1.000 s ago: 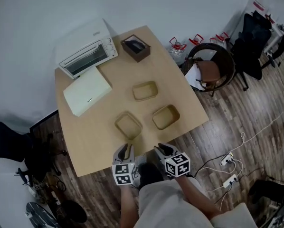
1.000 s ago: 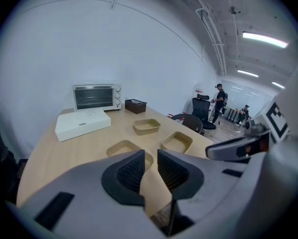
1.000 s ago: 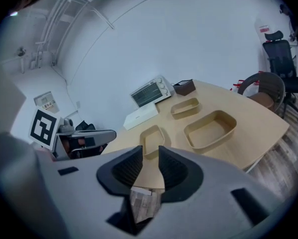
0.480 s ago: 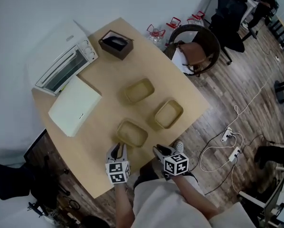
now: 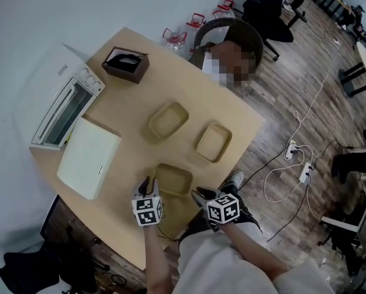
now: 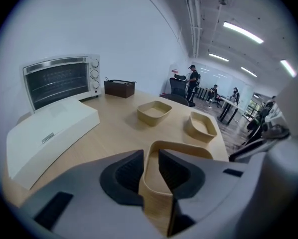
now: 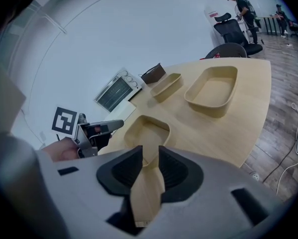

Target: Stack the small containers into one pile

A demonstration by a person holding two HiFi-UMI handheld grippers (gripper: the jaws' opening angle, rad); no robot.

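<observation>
The nearest container (image 5: 172, 179) sits at the table's (image 5: 134, 103) near edge. A second container (image 5: 168, 119) lies at the table's middle and a third container (image 5: 213, 141) toward its right edge, all three apart and unstacked. The left gripper (image 6: 150, 154) straddles the nearest container's left wall and the right gripper (image 7: 150, 153) straddles its near right corner. Both pairs of jaws have just been opening and stand apart, not clamped on the rim.
</observation>
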